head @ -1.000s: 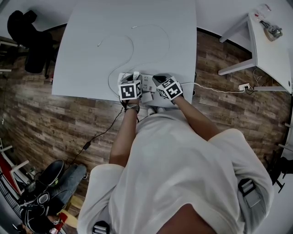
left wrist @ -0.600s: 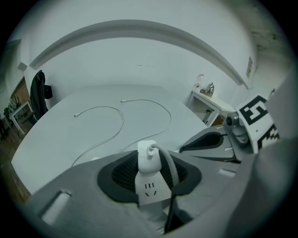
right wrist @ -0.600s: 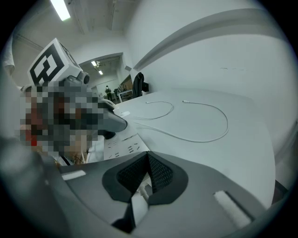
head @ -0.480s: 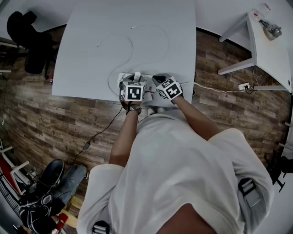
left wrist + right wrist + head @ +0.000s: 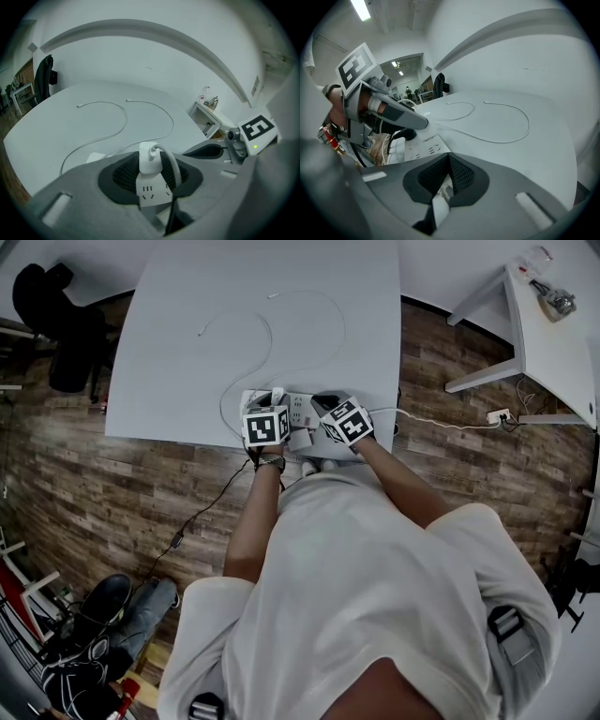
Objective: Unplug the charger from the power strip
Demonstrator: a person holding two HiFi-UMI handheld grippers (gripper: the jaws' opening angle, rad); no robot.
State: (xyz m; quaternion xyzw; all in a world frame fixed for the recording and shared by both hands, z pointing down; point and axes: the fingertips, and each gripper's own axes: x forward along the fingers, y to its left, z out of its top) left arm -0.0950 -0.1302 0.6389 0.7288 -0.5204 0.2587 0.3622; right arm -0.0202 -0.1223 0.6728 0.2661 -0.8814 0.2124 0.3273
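The left tongs point(image 5: 151, 168) are clamping the charger point(image 5: 148, 157) (white, boxy), upright in the power strip point(image 5: 152, 194). The right tongs point(image 5: 447, 161) are pinching the strip's end.

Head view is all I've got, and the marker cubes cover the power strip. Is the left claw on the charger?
Observer: Yes. In the left gripper view the left claw has its pads against both sides of the white charger.
Operator: Charger out yet?
Observer: No. It sits flush on the power strip, upright, its cable arching off to the right.
Operator: Right claw?
Observer: The right claw is shut, jaws together, over the strip's other end; pinching or only pressing, I can't tell.
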